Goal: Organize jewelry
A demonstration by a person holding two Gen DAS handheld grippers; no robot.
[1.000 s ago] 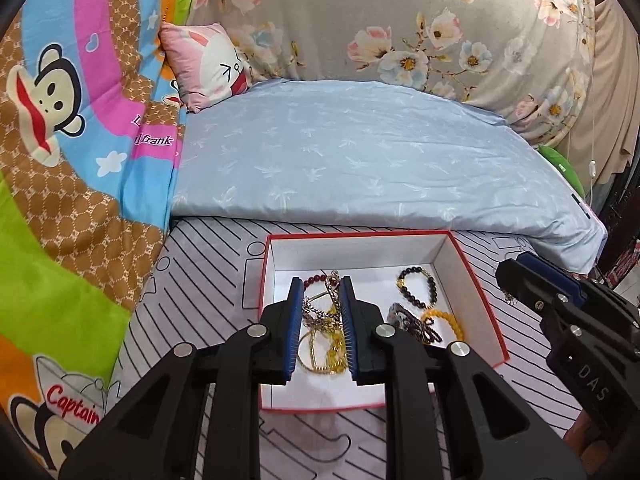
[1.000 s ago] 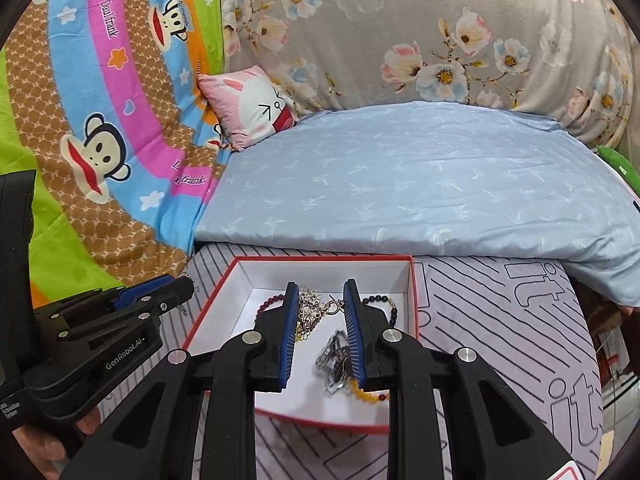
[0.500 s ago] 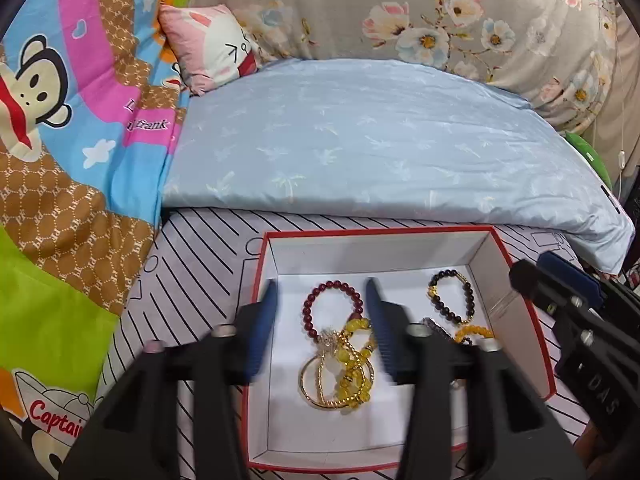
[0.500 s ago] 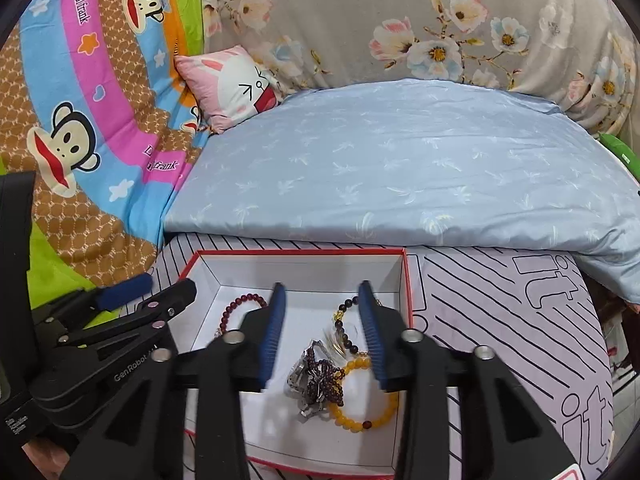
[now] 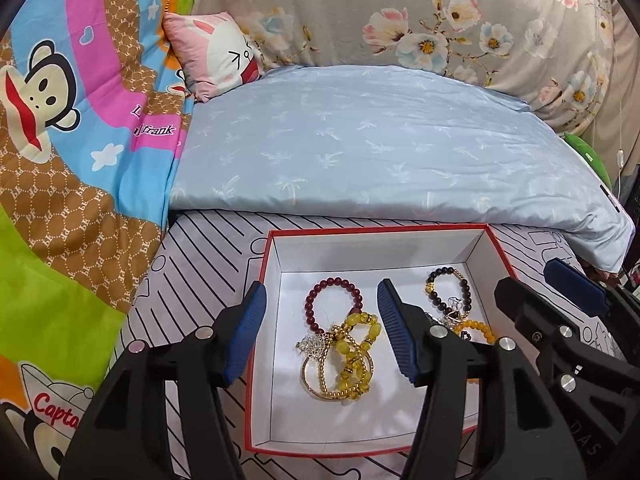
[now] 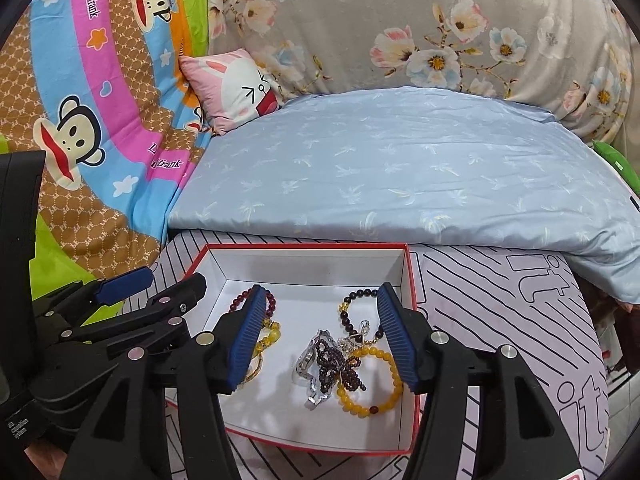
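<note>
I have both hand-held grippers over the box (image 5: 498,252); jaws have just been opening, gripping nothing. The gold tangle (image 5: 346,354) lies beneath my left hand-held gripper (image 5: 320,332), the purple cluster (image 6: 340,364) under my right hand-held gripper (image 6: 320,334).

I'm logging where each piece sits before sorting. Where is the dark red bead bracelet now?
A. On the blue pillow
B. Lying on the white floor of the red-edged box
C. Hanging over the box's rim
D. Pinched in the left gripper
B: the dark red bead bracelet lies flat on the floor of the box, beside the yellow bead pile, between the left gripper's open jaws, untouched.
</note>
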